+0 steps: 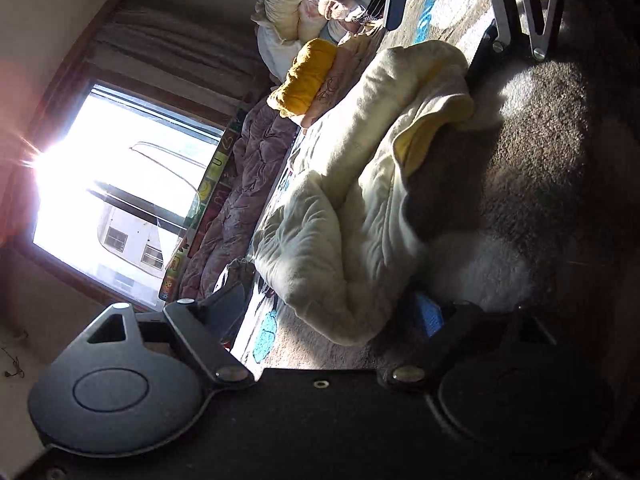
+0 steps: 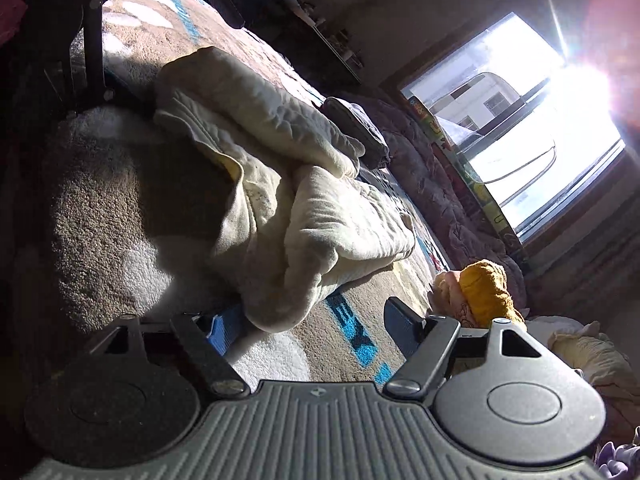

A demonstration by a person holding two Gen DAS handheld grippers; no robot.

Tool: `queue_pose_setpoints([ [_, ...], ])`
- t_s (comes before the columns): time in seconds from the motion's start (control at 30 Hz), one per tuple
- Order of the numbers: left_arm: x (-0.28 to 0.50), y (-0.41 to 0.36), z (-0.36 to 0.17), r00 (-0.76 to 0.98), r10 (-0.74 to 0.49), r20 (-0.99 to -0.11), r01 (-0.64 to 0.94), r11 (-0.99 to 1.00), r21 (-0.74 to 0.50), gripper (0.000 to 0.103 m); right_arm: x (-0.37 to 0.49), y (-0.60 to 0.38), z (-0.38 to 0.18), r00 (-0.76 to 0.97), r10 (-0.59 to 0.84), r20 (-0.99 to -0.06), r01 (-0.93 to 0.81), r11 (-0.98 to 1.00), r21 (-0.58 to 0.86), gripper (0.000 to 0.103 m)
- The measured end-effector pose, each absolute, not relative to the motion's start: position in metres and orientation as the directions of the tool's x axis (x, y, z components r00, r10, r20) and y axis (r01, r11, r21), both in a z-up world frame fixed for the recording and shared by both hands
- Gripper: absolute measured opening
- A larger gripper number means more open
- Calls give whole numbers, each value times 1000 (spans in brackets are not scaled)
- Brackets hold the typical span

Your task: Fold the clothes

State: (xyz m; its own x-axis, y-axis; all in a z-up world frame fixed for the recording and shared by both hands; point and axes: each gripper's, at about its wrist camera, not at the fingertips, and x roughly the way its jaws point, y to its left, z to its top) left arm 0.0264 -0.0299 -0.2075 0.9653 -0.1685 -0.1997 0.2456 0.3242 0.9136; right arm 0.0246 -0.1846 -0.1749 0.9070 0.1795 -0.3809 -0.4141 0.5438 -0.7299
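Note:
A cream fleece garment (image 1: 352, 208) with a yellow lining lies crumpled on the brown carpet (image 1: 532, 152); it also shows in the right wrist view (image 2: 296, 200). My left gripper (image 1: 332, 312) is open, its fingers straddling the garment's near end just above the carpet. My right gripper (image 2: 312, 320) is open, with the garment's near corner lying between its blue-padded fingers (image 2: 400, 328). The right gripper also shows at the top of the left wrist view (image 1: 452, 8), at the garment's far end. The left gripper is a dark shape at the top left of the right wrist view (image 2: 92, 48).
A yellow cloth (image 1: 308, 76) on a pink folded item lies beside the garment; it also shows in the right wrist view (image 2: 488, 292). A heap of clothes (image 1: 304, 4) lies beyond. A purple quilt (image 1: 248, 184) runs along the bright window (image 1: 120, 184).

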Motion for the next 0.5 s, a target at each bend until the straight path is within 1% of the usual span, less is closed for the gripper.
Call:
queue_pose_setpoints([
  [0.07, 24, -32, -209, 971, -178, -158, 205, 292, 934, 89, 17, -186, -179, 922, 188, -339, -386, 520, -762, 74],
  [0.13, 26, -33, -206, 977, -188, -101, 153, 288, 945, 88, 9, -190, -176, 950, 194, -244, -310, 518, -797, 74],
  [0.17, 29, -32, -203, 980, -182, -80, 134, 309, 941, 88, 7, -193, -170, 954, 207, -216, -295, 539, -789, 74],
  [0.23, 36, -30, -195, 983, -169, -66, 124, 358, 926, 88, 8, -198, -164, 955, 222, -199, -291, 557, -778, 78],
  [0.27, 41, -29, -194, 981, -170, -90, 148, 363, 920, 88, 9, -198, -167, 951, 227, -209, -302, 534, -790, 78],
  [0.3, 43, -29, -196, 974, -183, -135, 191, 340, 921, 88, 10, -197, -170, 947, 233, -220, -312, 511, -801, 78],
  [0.33, 39, -27, -198, 968, -199, -155, 212, 312, 926, 86, 11, -196, -175, 941, 242, -238, -330, 483, -811, 78],
  [0.37, 36, -25, -200, 961, -215, -172, 230, 283, 931, 76, 12, -195, -179, 933, 251, -256, -347, 453, -821, 78],
  [0.43, 28, -21, -203, 947, -244, -206, 262, 225, 938, 76, 8, -192, -184, 923, 281, -263, -360, 389, -848, 77],
  [0.5, 26, -15, -205, 941, -253, -224, 273, 180, 945, 76, 2, -194, -184, 916, 318, -245, -348, 325, -879, 78],
])
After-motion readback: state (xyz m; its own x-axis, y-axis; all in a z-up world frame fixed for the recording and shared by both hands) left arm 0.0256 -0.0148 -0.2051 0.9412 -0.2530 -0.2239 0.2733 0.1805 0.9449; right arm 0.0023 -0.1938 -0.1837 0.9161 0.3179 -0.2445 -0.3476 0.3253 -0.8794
